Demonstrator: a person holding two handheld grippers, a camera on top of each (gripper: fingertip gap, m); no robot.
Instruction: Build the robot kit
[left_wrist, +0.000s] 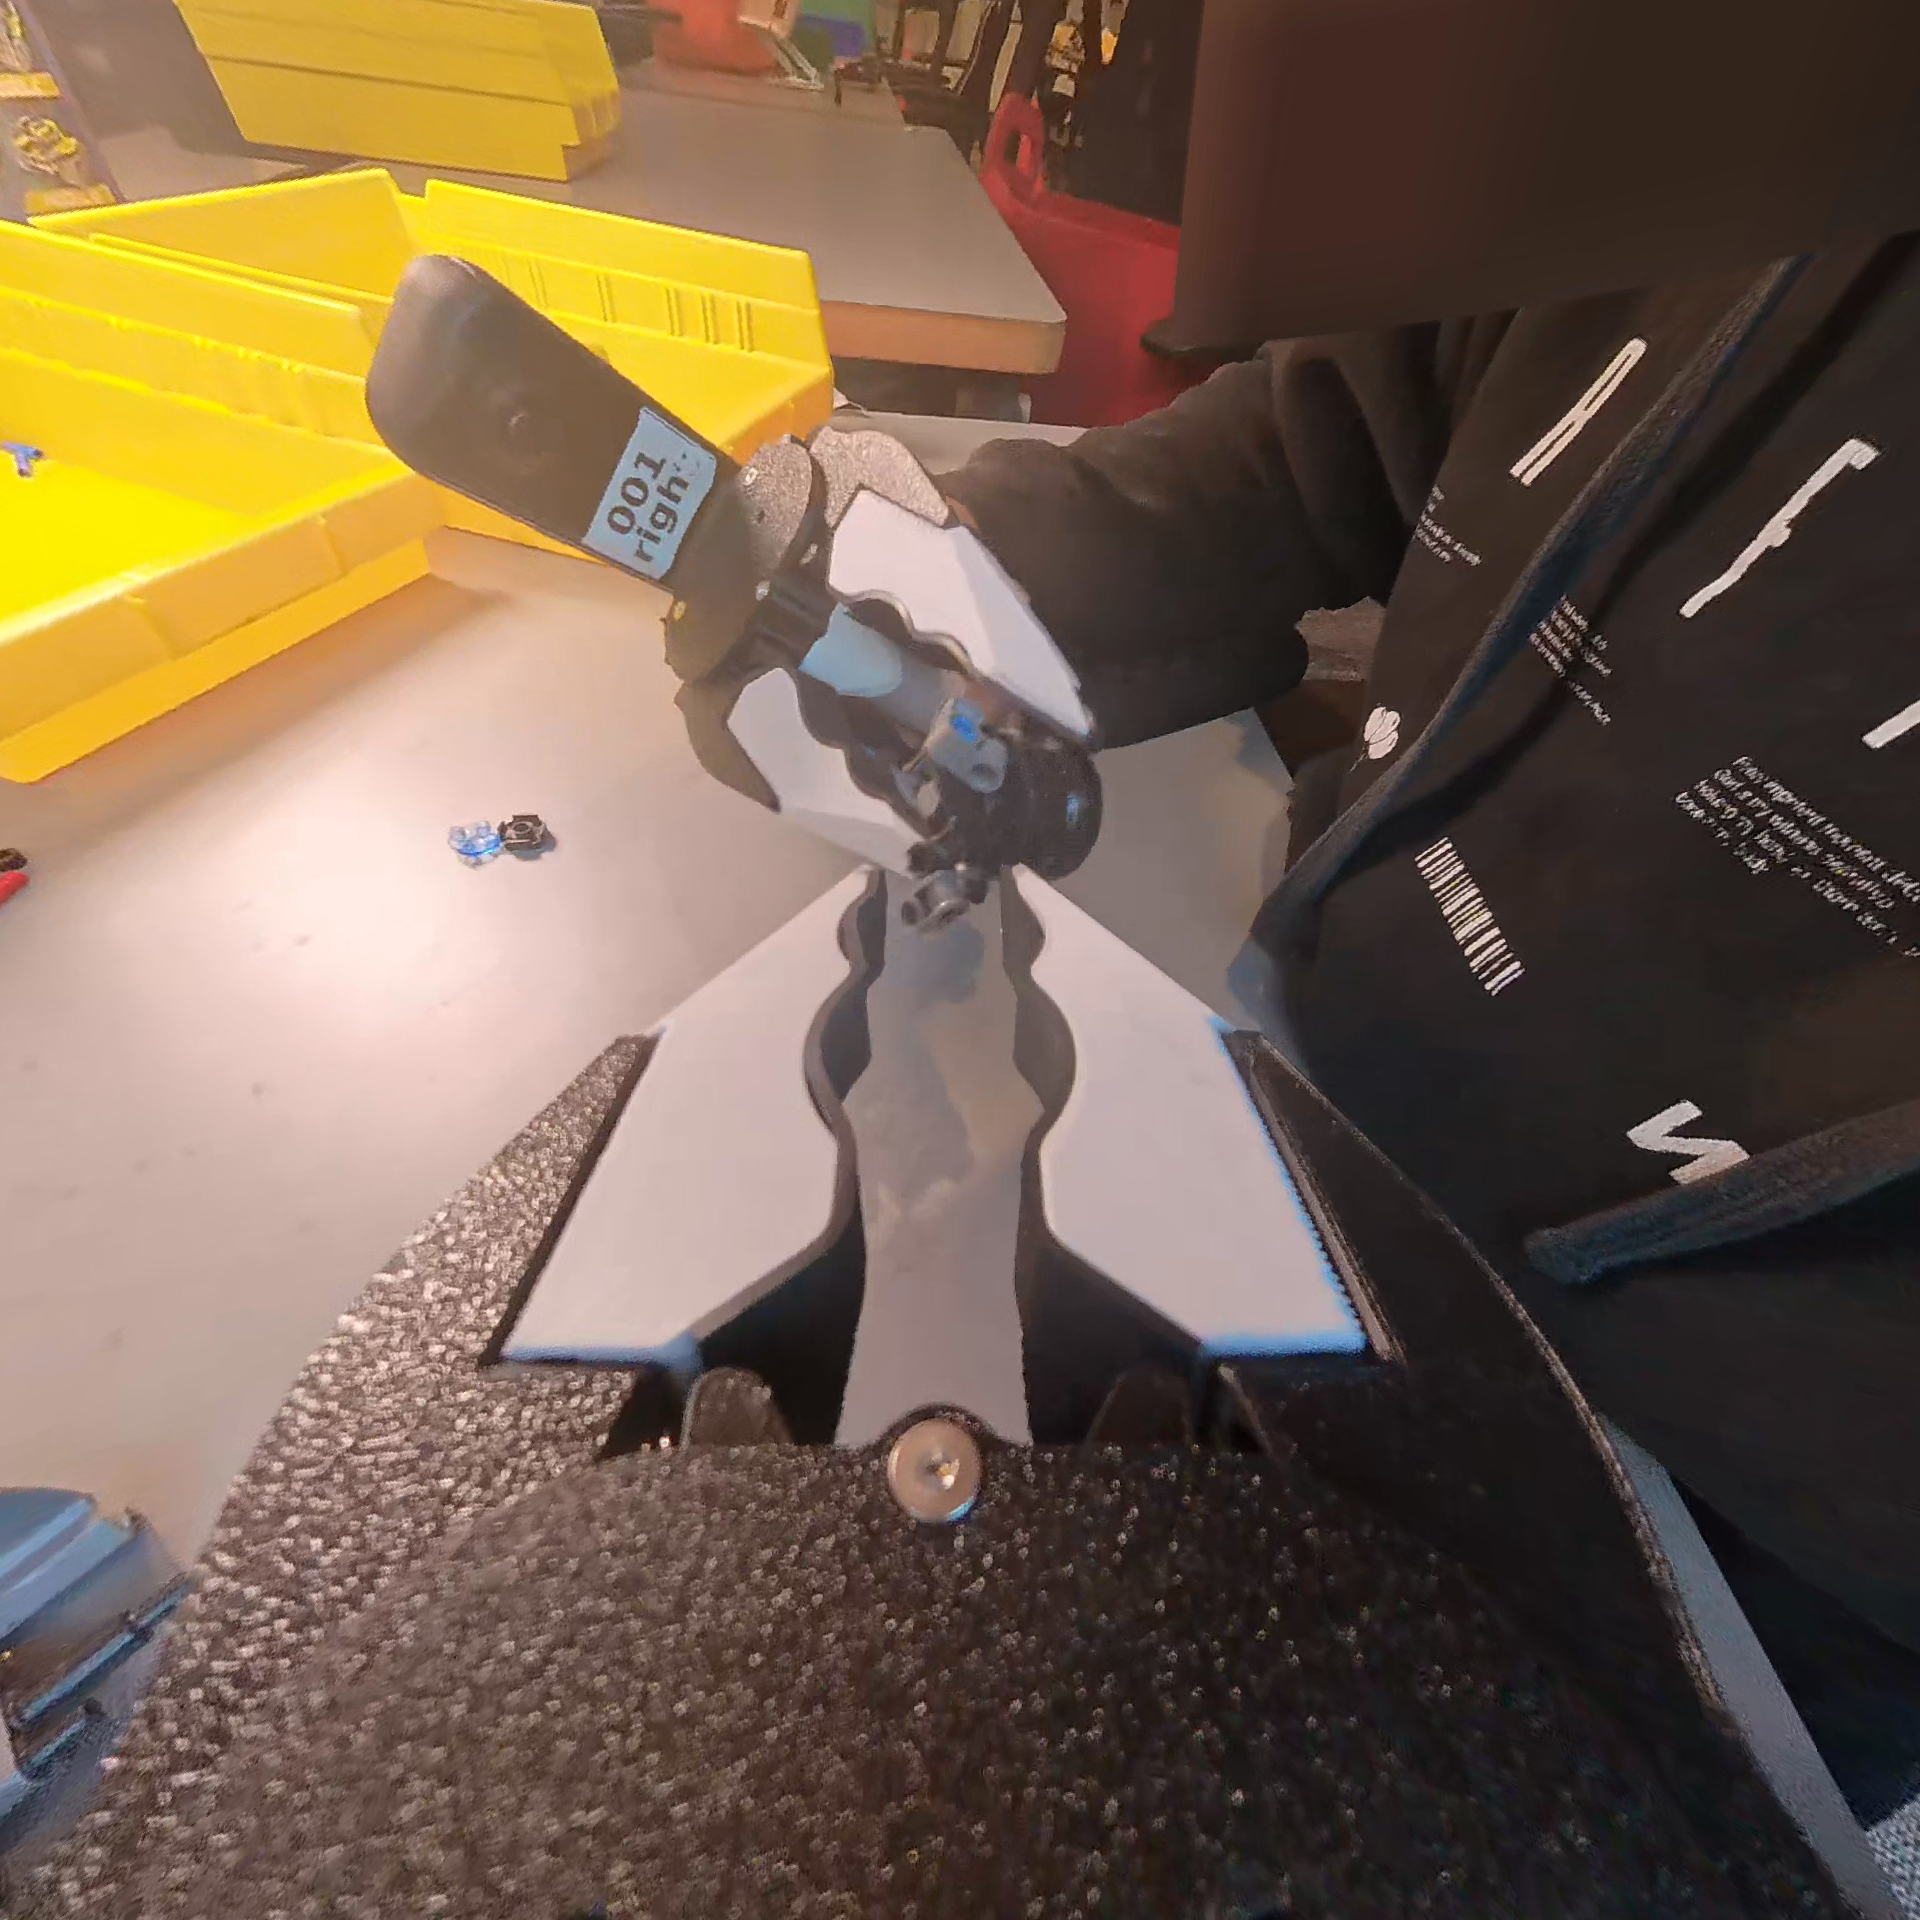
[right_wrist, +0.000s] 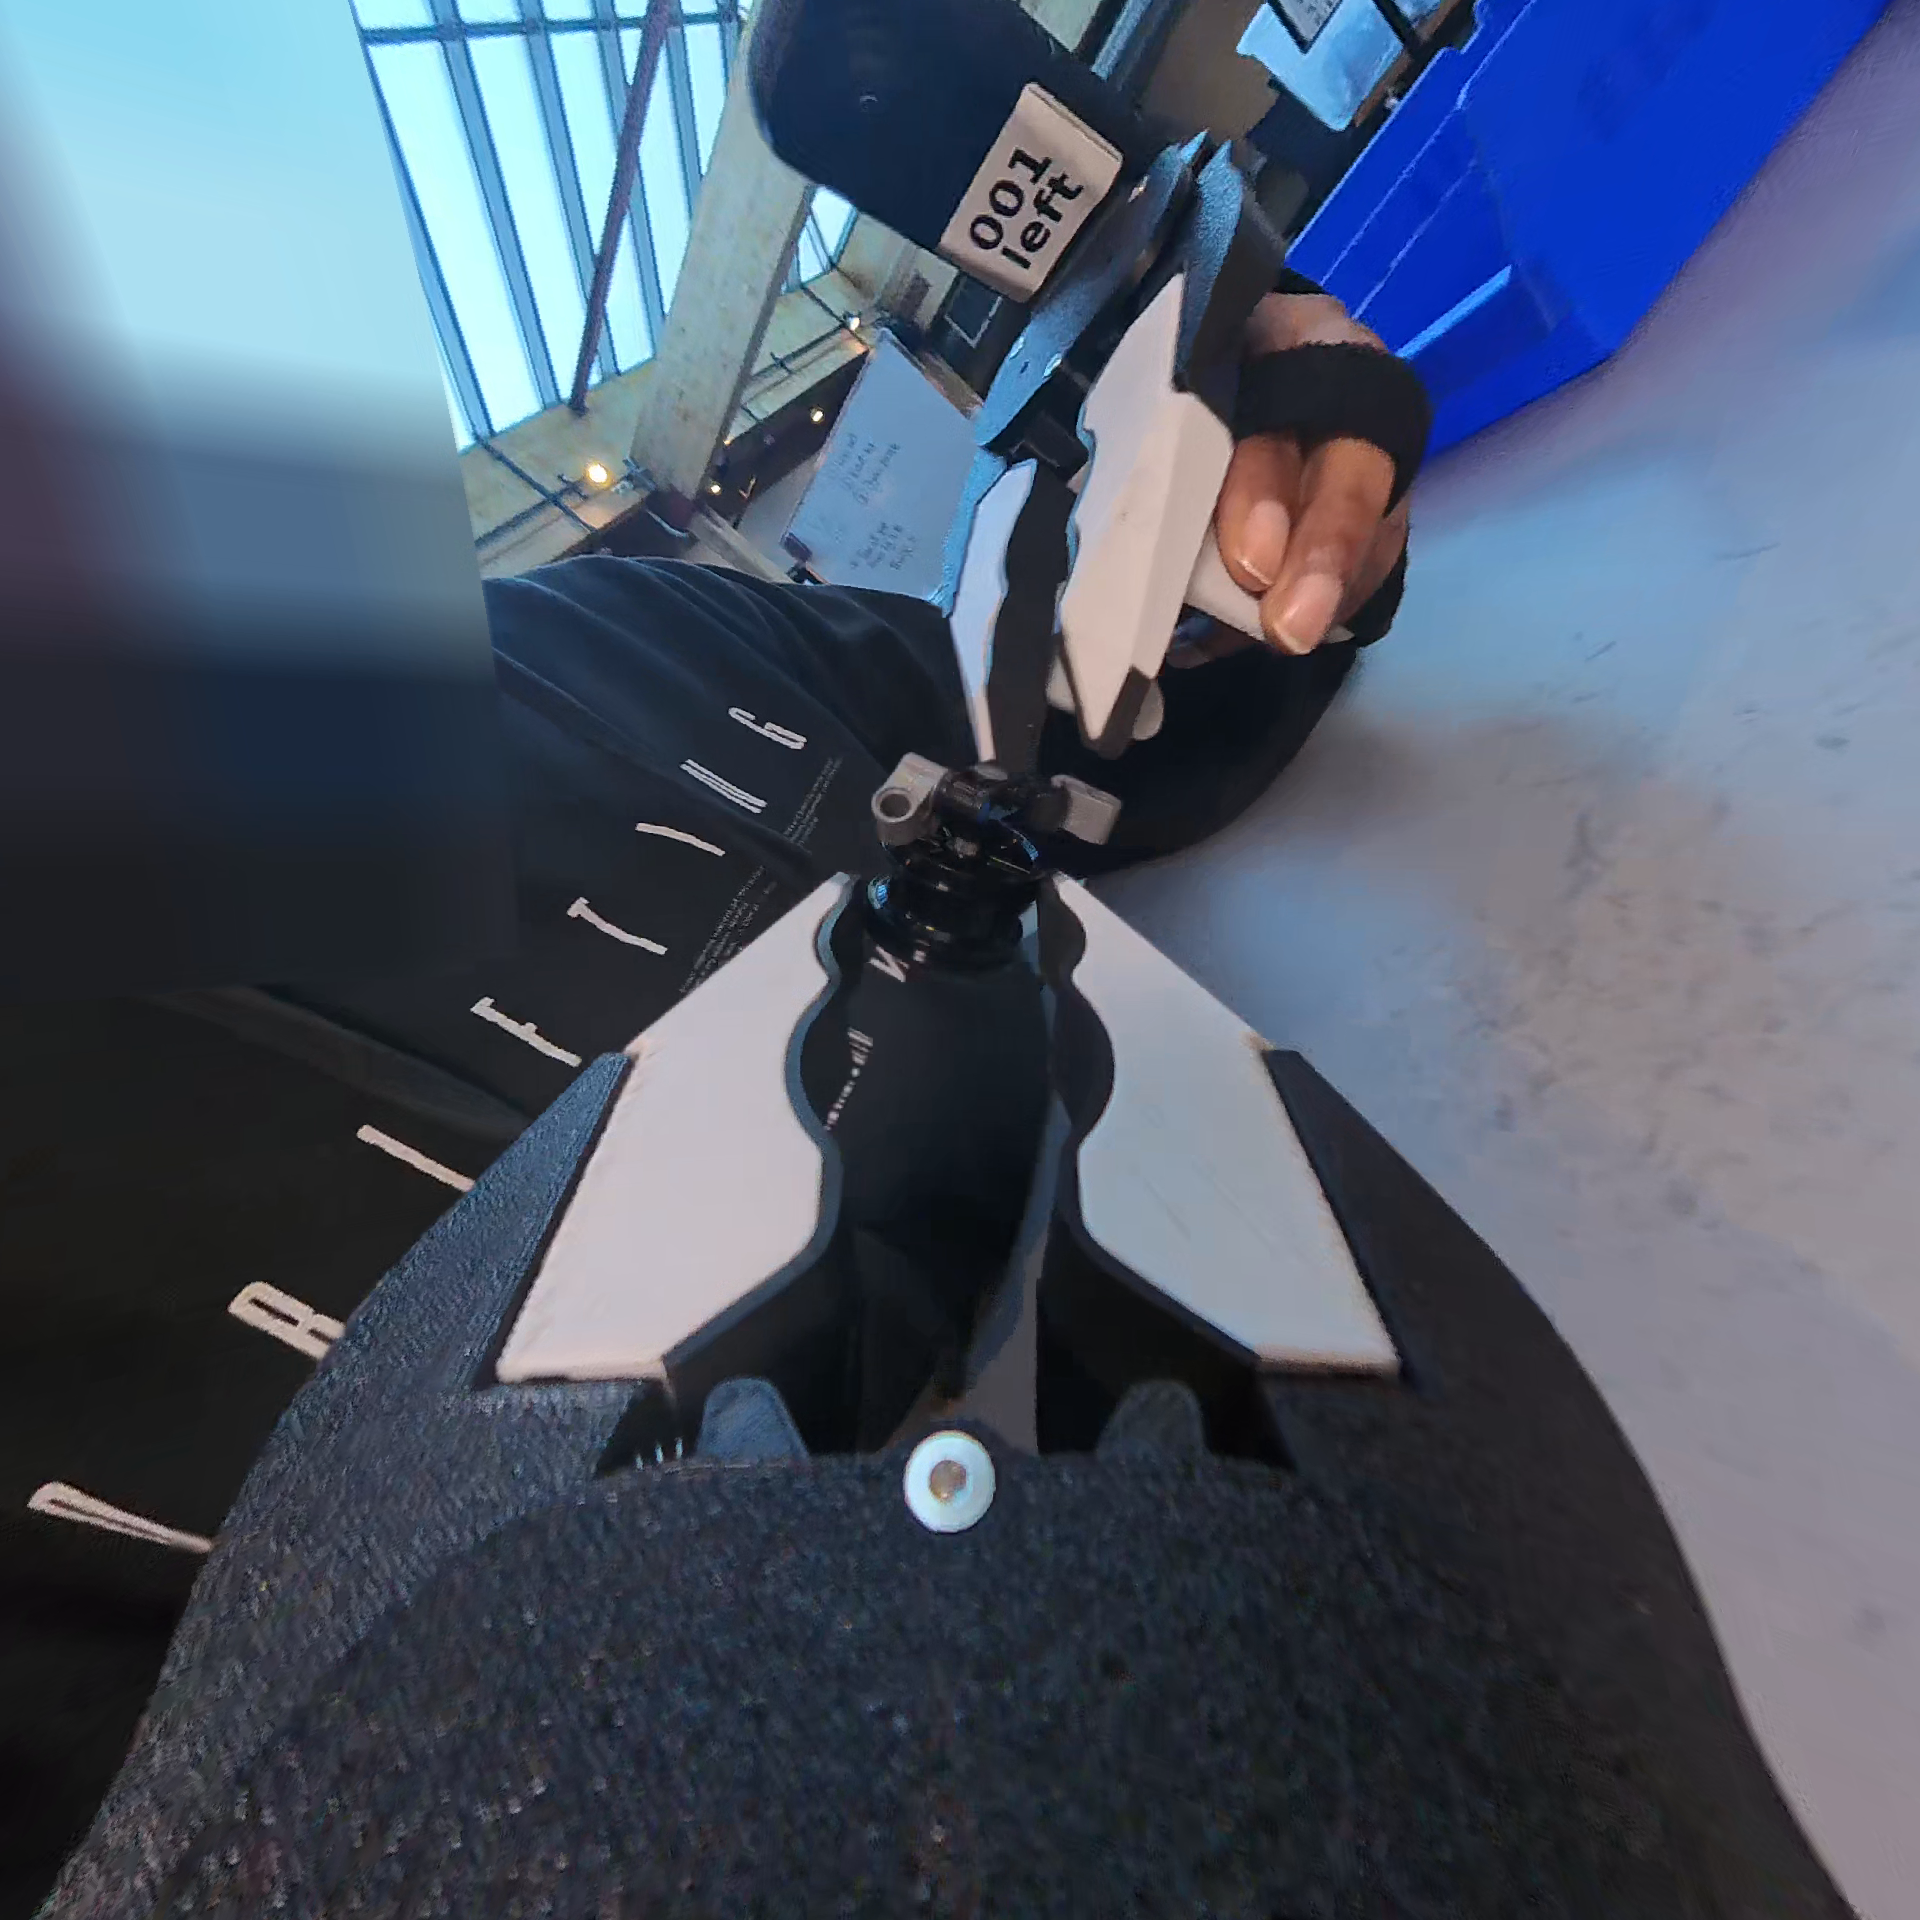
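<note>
We take the small building-brick assembly (right_wrist: 987, 805) as our landmark: a black, ribbed, rounded body with grey connector pieces and a black pin on top.

Right gripper (right_wrist: 940, 894): its two grey fingers (right_wrist: 717, 1122) are closed on the black body of the assembly, whose ribbed neck and grey connectors stick out just beyond the fingertips. In the left wrist view we see this gripper (left_wrist: 940, 821) from outside, clamped on the assembly (left_wrist: 997, 790), held above the grey table (left_wrist: 260, 1039).

Left gripper (left_wrist: 935, 883): its fingertips meet at a small grey-black end piece of the assembly (left_wrist: 940, 902). The jaws are nearly closed at the tips; we cannot tell whether they actually pinch the piece or only touch it. In the right wrist view this gripper (right_wrist: 1003, 748) comes down on the assembly from above, with a bare-fingered hand in a black wrap (right_wrist: 1309, 520) on its handle.

To the left of the assembly in the left wrist view, two tiny loose parts, one clear blue (left_wrist: 473, 840) and one black (left_wrist: 525, 833), lie touching on the table. Beyond them stand yellow bins (left_wrist: 312, 416). Directly behind the assembly is the person's black printed sweatshirt (left_wrist: 1610, 831). In the right wrist view a blue bin (right_wrist: 1621, 187) sits far beyond it.
</note>
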